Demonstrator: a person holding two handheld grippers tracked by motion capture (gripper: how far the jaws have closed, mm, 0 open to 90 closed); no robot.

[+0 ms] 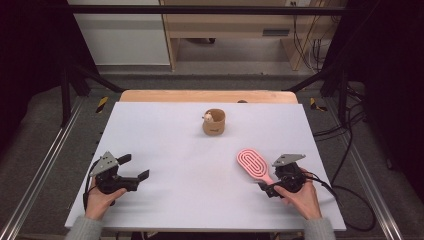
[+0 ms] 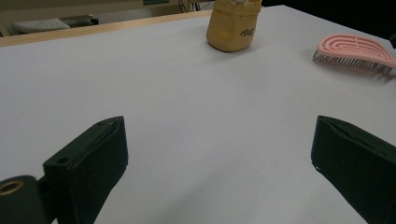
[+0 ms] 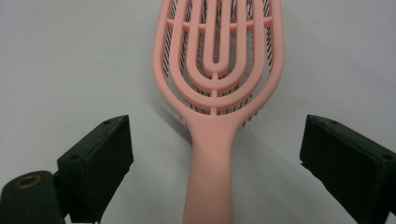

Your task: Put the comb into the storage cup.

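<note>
Pink brush (image 3: 218, 70) lies on the counter (image 1: 165, 135), handle running straight back between the wide-open, empty right claw (image 3: 215, 154), while the left claw (image 2: 219, 154) gapes empty well apart.

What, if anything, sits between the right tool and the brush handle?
Nothing visible. The right tool is open with the pink brush's handle already lying between its jaws on the bare table. The cup stands farther off.
</note>
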